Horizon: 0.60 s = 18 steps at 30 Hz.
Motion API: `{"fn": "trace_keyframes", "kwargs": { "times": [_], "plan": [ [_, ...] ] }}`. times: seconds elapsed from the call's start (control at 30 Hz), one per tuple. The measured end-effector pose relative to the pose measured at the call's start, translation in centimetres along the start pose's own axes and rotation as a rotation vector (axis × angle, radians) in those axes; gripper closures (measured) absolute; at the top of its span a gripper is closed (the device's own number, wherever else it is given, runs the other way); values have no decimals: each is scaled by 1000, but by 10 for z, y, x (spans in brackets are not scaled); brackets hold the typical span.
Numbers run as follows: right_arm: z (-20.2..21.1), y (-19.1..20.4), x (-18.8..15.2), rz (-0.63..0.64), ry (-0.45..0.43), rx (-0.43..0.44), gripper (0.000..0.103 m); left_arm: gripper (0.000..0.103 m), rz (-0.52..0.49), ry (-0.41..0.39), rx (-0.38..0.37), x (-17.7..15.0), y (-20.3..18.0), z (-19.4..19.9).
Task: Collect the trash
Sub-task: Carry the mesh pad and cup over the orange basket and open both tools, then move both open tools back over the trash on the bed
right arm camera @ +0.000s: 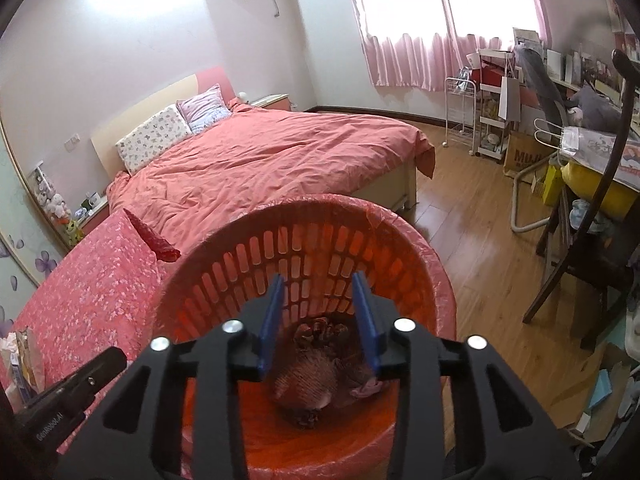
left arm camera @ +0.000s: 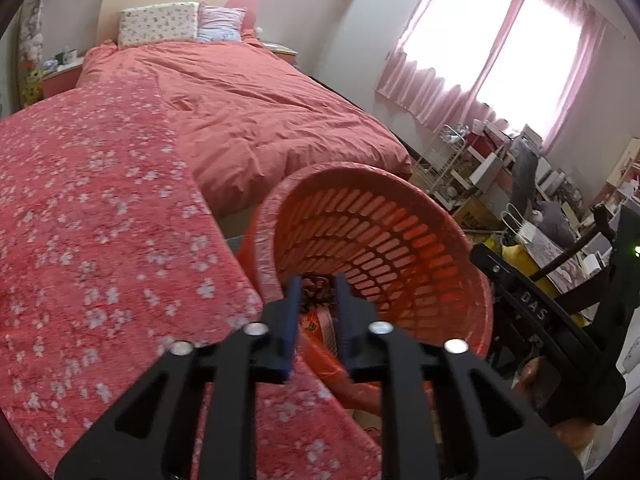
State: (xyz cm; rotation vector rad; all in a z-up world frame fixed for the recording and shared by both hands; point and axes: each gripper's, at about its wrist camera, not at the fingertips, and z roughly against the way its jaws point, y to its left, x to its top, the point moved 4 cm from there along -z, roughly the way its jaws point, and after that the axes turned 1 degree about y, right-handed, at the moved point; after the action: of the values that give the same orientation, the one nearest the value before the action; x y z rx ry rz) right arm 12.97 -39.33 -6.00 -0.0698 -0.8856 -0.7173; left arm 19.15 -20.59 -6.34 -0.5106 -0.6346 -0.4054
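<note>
Right wrist view: right tongs (right arm camera: 318,300), parted and empty, above the orange slatted waste basket (right arm camera: 400,240) beside the bed's (right arm camera: 260,160) foot edge; crumpled trash (right arm camera: 308,384) lies inside. Left tongs (left arm camera: 316,300) slightly parted, empty.

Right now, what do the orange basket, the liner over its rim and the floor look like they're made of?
Orange basket: moulded plastic, judging by its regular slotted walls. Liner: thin translucent plastic film, crinkled and glossy over the rim. Floor: wood or wood-look laminate, with plank seams, grain and a soft sheen; which one I can't tell.
</note>
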Motion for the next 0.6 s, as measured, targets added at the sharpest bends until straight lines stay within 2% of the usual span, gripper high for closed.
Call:
{"fn": "trace_keyframes", "kwargs": {
  "times": [0.1, 0.33, 0.4, 0.6],
  "plan": [
    [5, 0, -3, 10, -4, -12, 56, 68, 3, -12, 24, -2, 8, 8],
    [22, 14, -10, 39, 1, 4, 54, 67, 2, -31, 95, -8, 37, 38],
    [28, 24, -12, 57, 3, 20, 54, 62, 8, -46, 130, -11, 50, 53],
    [47, 69, -21, 126, 8, 91, 54, 62, 80, -83, 215, -19, 97, 94]
  ]
}}
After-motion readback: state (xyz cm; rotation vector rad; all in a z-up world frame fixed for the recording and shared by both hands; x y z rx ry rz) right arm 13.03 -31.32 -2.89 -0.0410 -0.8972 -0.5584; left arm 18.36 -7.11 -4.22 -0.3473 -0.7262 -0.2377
